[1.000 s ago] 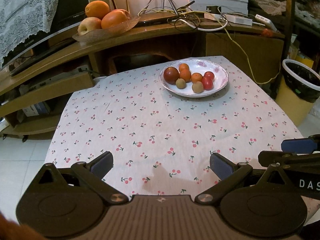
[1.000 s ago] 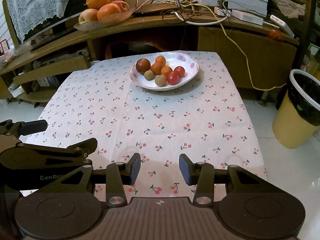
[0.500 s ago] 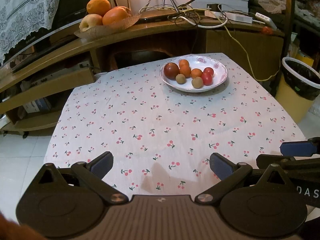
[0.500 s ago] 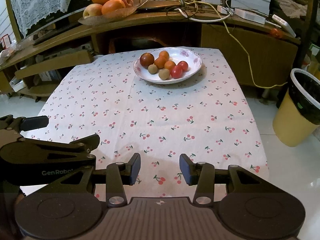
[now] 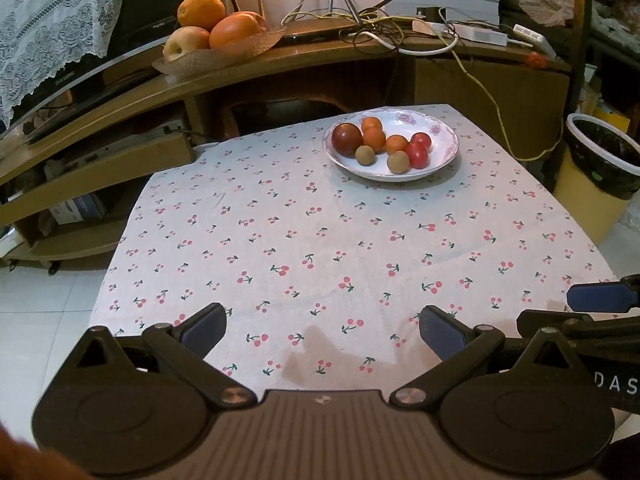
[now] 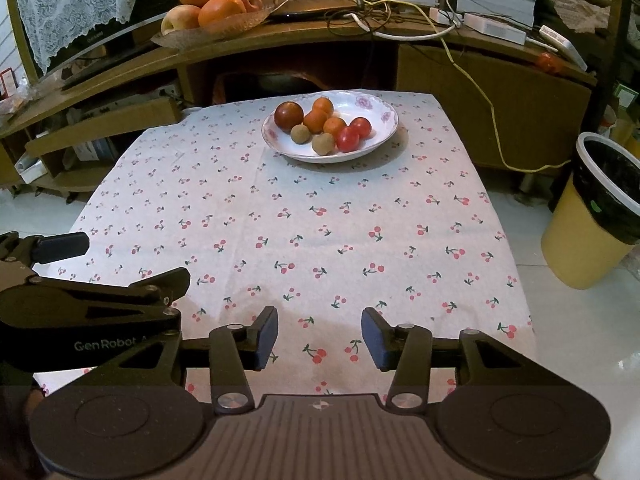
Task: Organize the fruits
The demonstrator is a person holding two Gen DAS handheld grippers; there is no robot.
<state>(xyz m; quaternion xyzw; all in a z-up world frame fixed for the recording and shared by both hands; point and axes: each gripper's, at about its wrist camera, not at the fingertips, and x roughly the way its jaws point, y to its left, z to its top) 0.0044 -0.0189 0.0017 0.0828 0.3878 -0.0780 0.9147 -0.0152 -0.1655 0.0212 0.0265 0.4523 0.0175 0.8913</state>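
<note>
A white floral plate [image 5: 442, 142] [image 6: 376, 120] stands at the far end of the cherry-print table. It holds several small fruits: a dark red one [image 5: 346, 137] [image 6: 289, 115], orange ones [image 5: 374, 139], red ones [image 5: 417, 155] and brown ones [image 5: 397, 161]. My left gripper [image 5: 322, 326] is open and empty over the table's near edge. My right gripper [image 6: 319, 338] is open and empty, also at the near edge, to the right of the left one.
A glass tray with large oranges and apples [image 5: 212, 34] [image 6: 208, 10] sits on the wooden shelf behind the table, beside tangled cables [image 5: 384, 32]. A yellow bin with a black liner [image 5: 598, 176] [image 6: 600, 208] stands at the right.
Both grippers have drawn back from the plate, so the table and plate look farther away. Their jaws stay open and empty.
</note>
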